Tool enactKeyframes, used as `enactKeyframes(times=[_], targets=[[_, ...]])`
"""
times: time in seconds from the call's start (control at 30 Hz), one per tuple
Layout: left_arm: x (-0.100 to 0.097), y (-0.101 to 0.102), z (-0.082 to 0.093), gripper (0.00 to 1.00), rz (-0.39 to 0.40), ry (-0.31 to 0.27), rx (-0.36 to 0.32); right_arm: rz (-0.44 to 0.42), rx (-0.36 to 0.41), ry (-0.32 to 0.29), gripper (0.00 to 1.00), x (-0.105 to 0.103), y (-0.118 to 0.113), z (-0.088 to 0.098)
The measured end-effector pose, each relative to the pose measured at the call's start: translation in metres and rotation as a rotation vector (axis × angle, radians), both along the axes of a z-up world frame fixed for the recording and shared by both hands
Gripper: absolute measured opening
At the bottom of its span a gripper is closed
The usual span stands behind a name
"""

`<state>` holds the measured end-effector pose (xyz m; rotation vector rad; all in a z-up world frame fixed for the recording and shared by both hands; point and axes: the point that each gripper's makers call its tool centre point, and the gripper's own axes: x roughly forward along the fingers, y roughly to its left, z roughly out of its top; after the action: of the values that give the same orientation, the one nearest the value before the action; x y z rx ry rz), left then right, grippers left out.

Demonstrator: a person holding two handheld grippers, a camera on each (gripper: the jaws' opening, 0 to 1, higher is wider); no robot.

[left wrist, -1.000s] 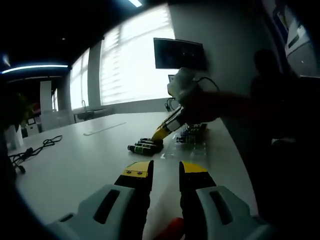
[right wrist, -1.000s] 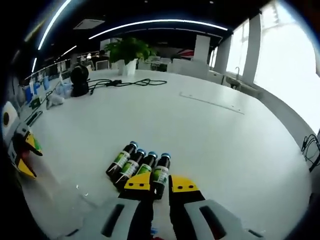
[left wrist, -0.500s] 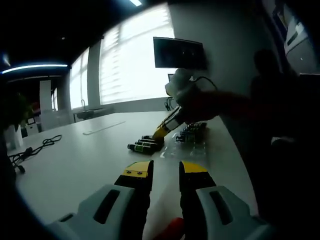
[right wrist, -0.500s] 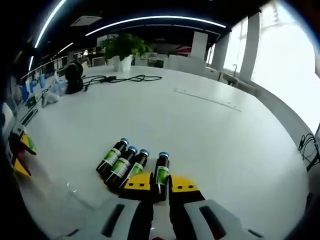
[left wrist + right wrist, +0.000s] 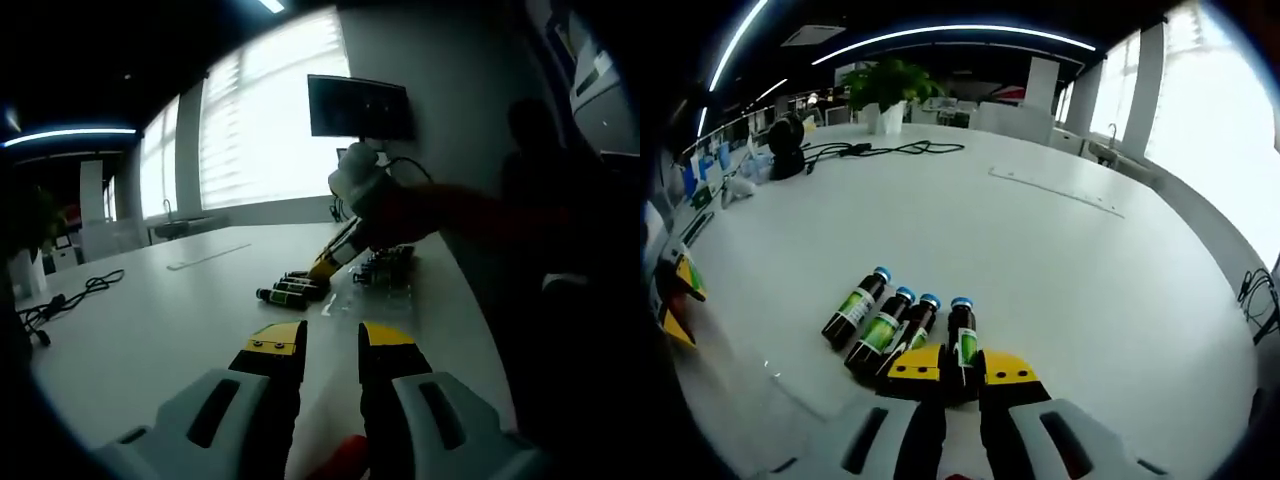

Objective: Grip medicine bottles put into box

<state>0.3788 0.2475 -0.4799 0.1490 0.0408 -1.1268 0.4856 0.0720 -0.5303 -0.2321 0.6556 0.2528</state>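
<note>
Lower part of the bottle (image 5: 961,341) was hidden between the right tongs (image 5: 960,366); labels were too small to read.

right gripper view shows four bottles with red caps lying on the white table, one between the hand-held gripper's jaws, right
Not quite: the caps are blue, not red. The right gripper view shows four dark bottles with green labels lying on the white table, and the rightmost bottle lies between the jaws of the right hand-held gripper.
</note>
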Motion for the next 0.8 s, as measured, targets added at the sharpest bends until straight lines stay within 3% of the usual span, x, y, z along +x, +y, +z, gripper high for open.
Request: enactKeyframes(times=[0.4,0.8], targets=[[0.0003,-0.0005,-0.0003,0.14,0.0,0.0,0.001,-0.026,0.051,0.019,0.07,-0.0002,-0.0026,-0.0014],[-0.0002,-0.0003,-0.0009,0.14,-0.001,-0.001,0.003,-0.046,0.046,0.005,0.07,-0.0022,-0.0054,-0.0009]])
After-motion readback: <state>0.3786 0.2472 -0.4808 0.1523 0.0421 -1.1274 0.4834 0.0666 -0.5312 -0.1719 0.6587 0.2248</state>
